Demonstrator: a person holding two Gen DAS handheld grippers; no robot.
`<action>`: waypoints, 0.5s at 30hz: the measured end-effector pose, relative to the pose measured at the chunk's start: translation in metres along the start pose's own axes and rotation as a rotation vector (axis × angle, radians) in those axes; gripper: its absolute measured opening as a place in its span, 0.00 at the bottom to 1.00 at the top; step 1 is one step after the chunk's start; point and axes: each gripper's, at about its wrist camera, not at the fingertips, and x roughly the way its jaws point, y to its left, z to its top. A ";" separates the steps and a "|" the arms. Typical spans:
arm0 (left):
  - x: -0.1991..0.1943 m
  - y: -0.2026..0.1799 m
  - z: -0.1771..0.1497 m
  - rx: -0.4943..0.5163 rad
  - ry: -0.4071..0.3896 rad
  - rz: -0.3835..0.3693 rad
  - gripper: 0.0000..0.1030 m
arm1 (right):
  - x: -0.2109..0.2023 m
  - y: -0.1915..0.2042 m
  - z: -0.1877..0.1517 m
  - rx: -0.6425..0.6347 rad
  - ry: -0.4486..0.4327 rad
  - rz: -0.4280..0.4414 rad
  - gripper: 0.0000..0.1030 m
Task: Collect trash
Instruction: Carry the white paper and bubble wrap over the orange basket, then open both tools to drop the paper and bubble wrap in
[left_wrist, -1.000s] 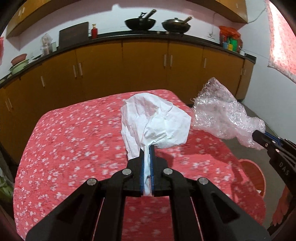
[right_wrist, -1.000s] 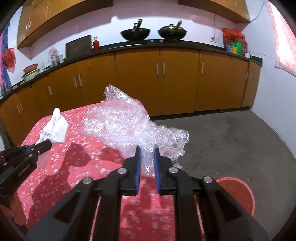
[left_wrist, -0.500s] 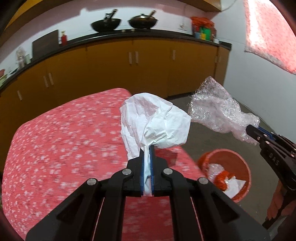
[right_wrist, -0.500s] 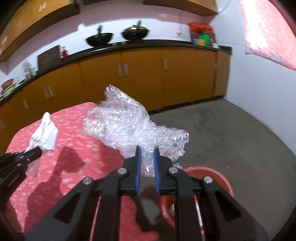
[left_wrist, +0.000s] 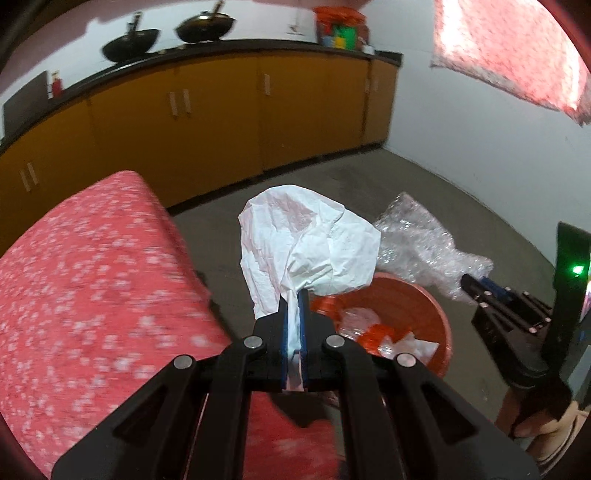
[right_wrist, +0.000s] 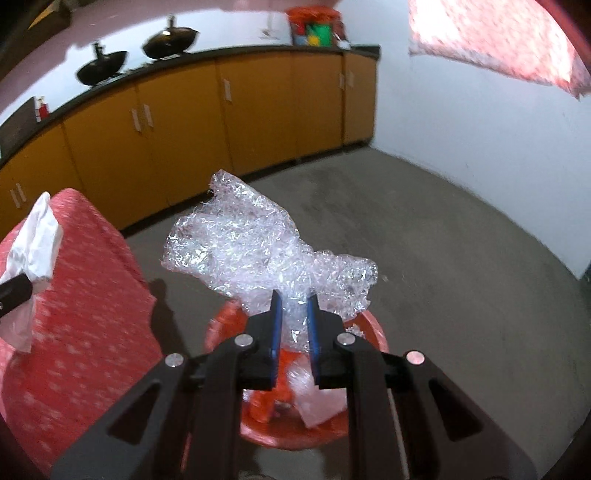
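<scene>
My left gripper (left_wrist: 294, 297) is shut on a crumpled white paper (left_wrist: 314, 243), held in the air just left of the orange bin (left_wrist: 439, 328) on the floor. That bin holds orange and white scraps. My right gripper (right_wrist: 294, 301) is shut on a wad of clear bubble wrap (right_wrist: 251, 243), which hangs directly over the orange bin (right_wrist: 373, 325). In the left wrist view the bubble wrap (left_wrist: 417, 240) and right gripper (left_wrist: 476, 284) show at the right. The white paper (right_wrist: 37, 232) appears at the left edge of the right wrist view.
A table under a red flowered cloth (left_wrist: 92, 277) stands left of the bin, its corner close to it. Orange cabinets (left_wrist: 221, 110) with a black counter and two woks run along the back wall. Bare grey floor (right_wrist: 461, 258) lies right of the bin.
Both grippers have swung right and downward off the table toward the bin, each keeping its load. The bin has come fully into view below them.
</scene>
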 end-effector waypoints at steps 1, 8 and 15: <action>0.006 -0.009 -0.001 0.011 0.011 -0.008 0.05 | 0.005 -0.007 -0.004 0.012 0.013 -0.009 0.13; 0.048 -0.050 -0.011 0.047 0.092 -0.041 0.05 | 0.034 -0.043 -0.023 0.061 0.067 -0.042 0.13; 0.094 -0.082 -0.021 0.110 0.183 -0.045 0.05 | 0.060 -0.052 -0.037 0.087 0.117 -0.039 0.13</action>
